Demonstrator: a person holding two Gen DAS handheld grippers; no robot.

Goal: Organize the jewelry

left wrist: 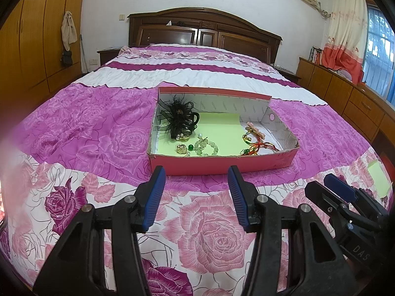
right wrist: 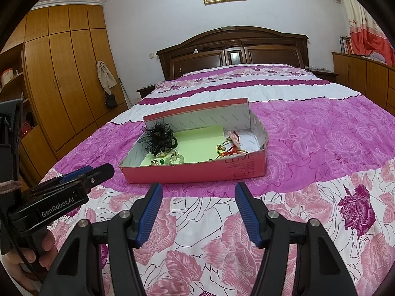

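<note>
You're hovering both tools, left tool (left wrist: pixel 196 172) and right tool (right wrist: pixel 198 188), released and empty, just short of the pink box (left wrist: pixel 222 164) on the bed (left wrist: pixel 86 123). Jewelry's sitting inside; next you're likely reaching in for the bead bracelet (left wrist: pixel 207 146).

"GenRobot.AI" stands on the left tongs (right wrist: pixel 98 171); "LOVE" on the pink box (right wrist: pixel 197 171).

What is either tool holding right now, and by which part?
Nothing. Left tool and right tool hover open and empty above the bedspread, short of the pink box.
</note>
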